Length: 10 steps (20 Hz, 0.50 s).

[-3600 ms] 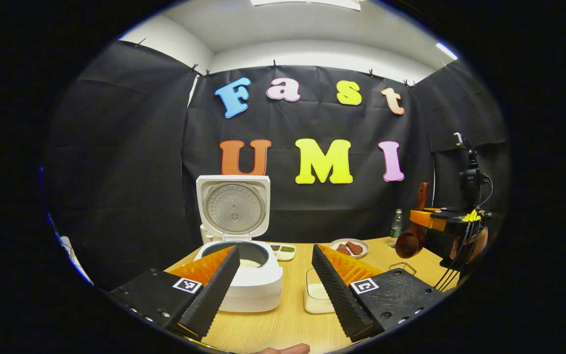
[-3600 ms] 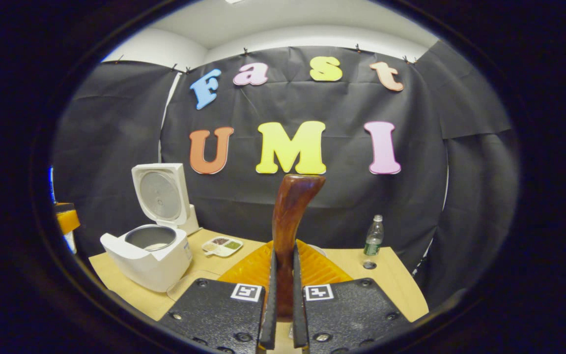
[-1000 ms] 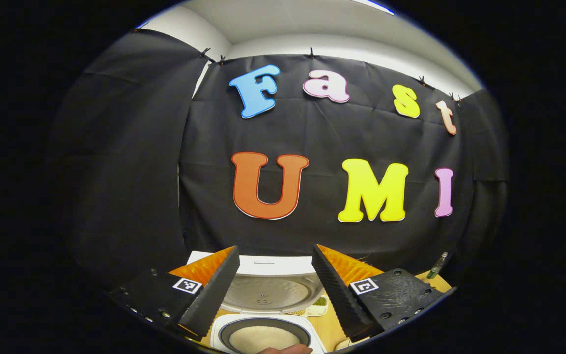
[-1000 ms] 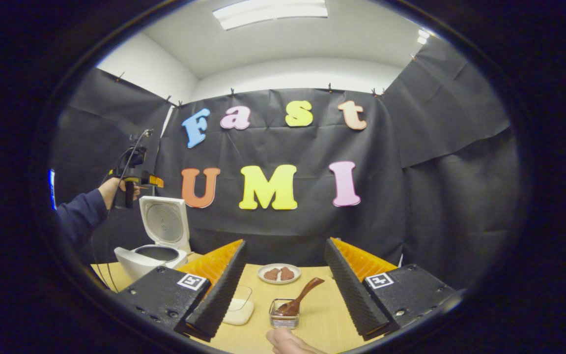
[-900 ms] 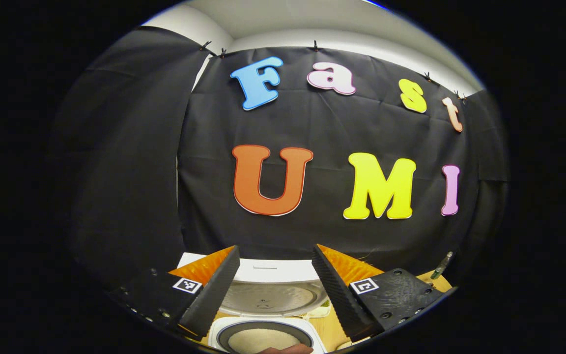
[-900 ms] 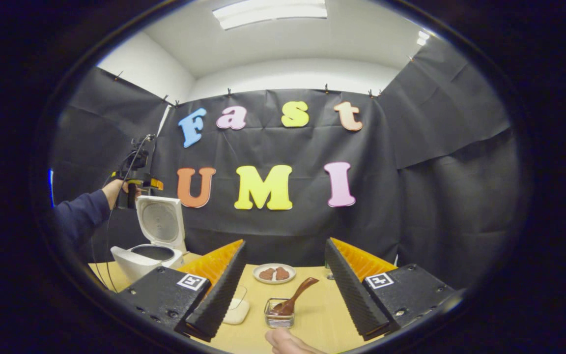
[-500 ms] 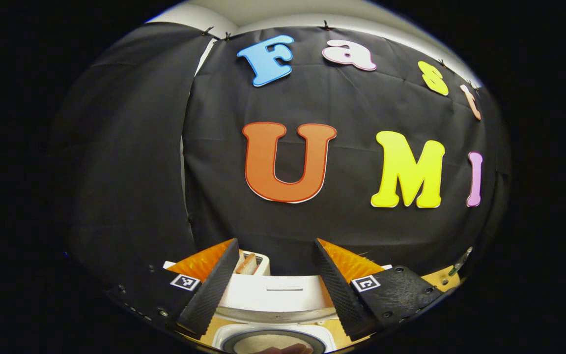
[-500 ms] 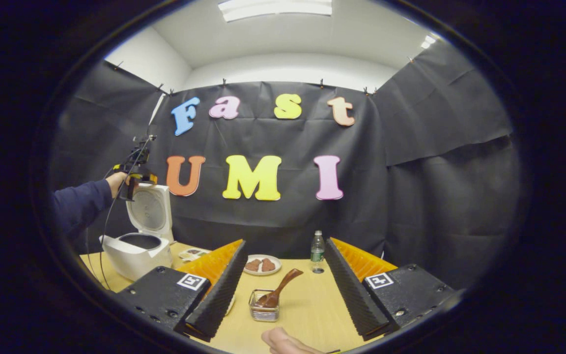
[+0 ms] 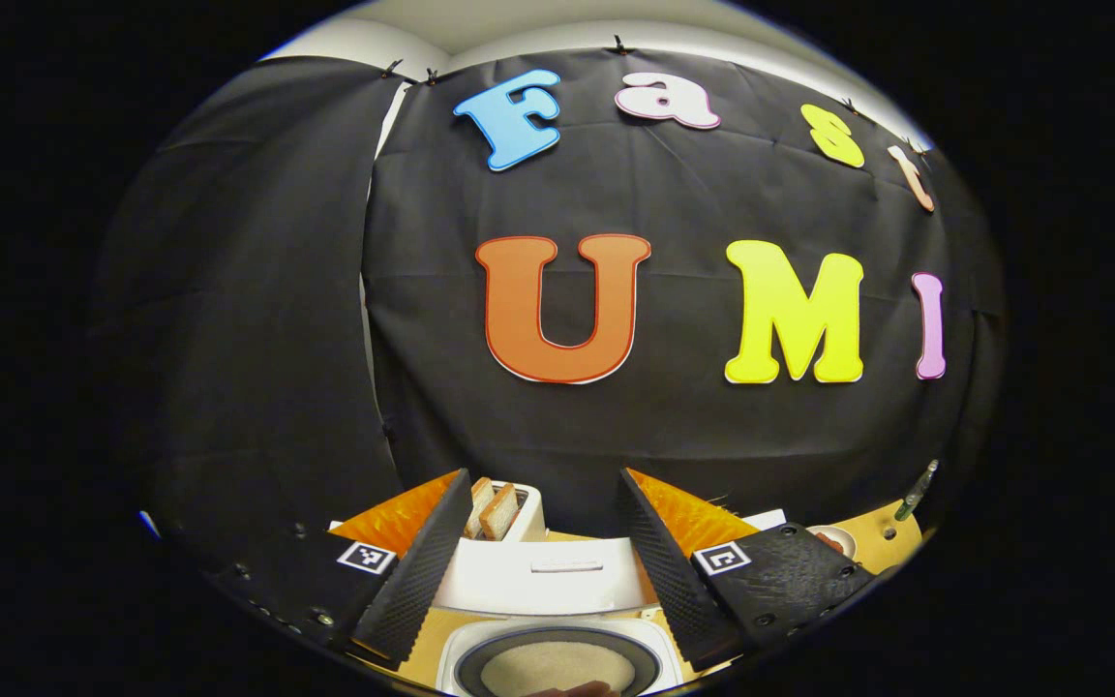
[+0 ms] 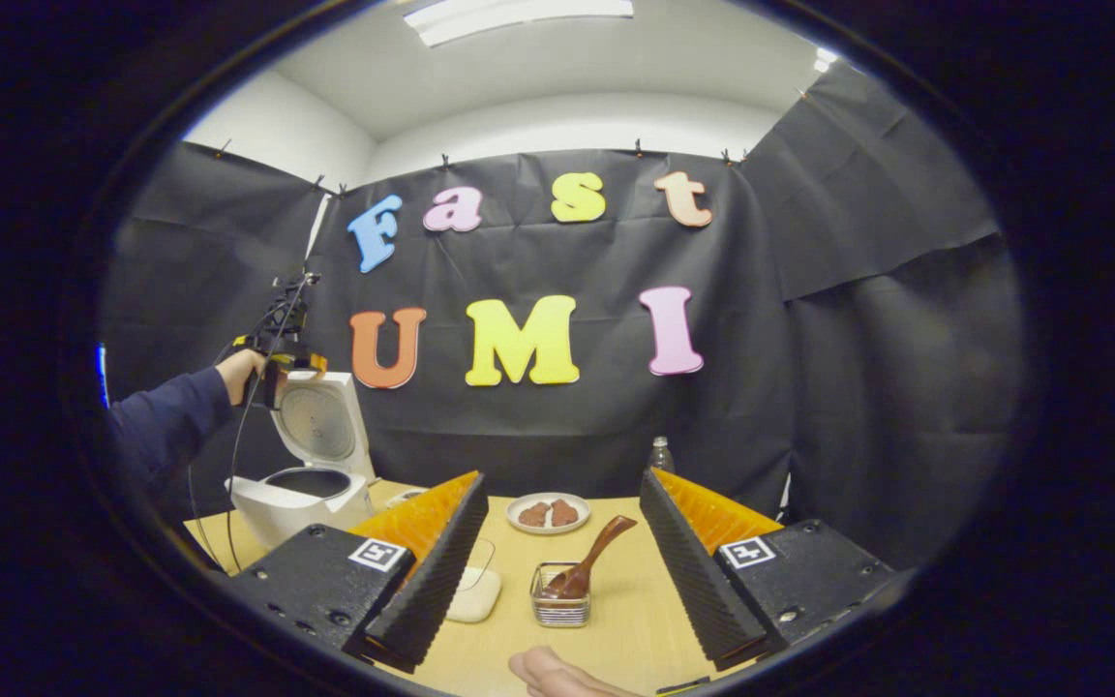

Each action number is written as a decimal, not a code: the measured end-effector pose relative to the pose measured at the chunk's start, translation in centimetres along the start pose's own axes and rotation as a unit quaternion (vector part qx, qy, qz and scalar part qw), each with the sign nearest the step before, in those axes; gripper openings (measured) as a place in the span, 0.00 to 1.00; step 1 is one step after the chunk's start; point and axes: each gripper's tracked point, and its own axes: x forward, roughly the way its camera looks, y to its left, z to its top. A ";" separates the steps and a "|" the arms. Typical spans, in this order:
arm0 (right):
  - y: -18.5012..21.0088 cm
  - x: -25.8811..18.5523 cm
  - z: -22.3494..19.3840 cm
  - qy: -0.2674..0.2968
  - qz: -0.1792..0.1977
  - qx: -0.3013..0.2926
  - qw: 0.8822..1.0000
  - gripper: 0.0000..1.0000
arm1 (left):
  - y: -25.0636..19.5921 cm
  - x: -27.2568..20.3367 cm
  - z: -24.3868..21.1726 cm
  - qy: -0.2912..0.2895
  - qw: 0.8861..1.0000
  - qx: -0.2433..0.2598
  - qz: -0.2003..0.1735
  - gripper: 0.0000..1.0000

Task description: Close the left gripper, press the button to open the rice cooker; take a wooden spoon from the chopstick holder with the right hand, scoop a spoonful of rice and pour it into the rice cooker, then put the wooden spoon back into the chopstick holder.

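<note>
The white rice cooker (image 10: 311,489) stands with its lid (image 10: 320,421) raised at the table's left. In the left gripper view the lid's top edge (image 9: 548,571) lies between my open left gripper's (image 9: 544,476) fingers, with the rice-filled pot (image 9: 557,668) below. A hand in a blue sleeve (image 10: 170,421) holds the left gripper (image 10: 277,373) just above the lid. My right gripper (image 10: 560,484) is open and holds nothing. The wooden spoon (image 10: 596,554) leans in the small clear chopstick holder (image 10: 560,608) on the table ahead of it.
A clear rice container (image 10: 475,589) sits left of the holder. A plate of meat (image 10: 548,513) and a bottle (image 10: 659,453) stand near the back wall. A toaster with bread (image 9: 499,508) is behind the cooker. A thumb (image 10: 557,673) shows at the bottom.
The right gripper has let go of the spoon, which now rests in the holder. The left gripper rose and moved forward over the open lid's top edge, bringing the toaster into sight.
</note>
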 end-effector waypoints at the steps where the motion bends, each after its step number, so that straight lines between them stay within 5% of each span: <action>1: 0.2 0.0 0.0 0.001 0.001 -0.001 1.000 0.99 | -0.1 -0.7 -0.4 0.003 1.000 -0.001 0.003 0.96; 6: 2.4 -0.3 1.1 -0.005 0.021 -0.011 1.000 1.00 | -0.4 -4.5 -2.7 0.007 1.000 0.002 -0.002 0.96; 10: 2.9 -0.5 0.4 0.013 0.017 -0.004 1.000 1.00 | -0.7 -6.7 -8.1 0.067 0.997 -0.014 -0.024 0.96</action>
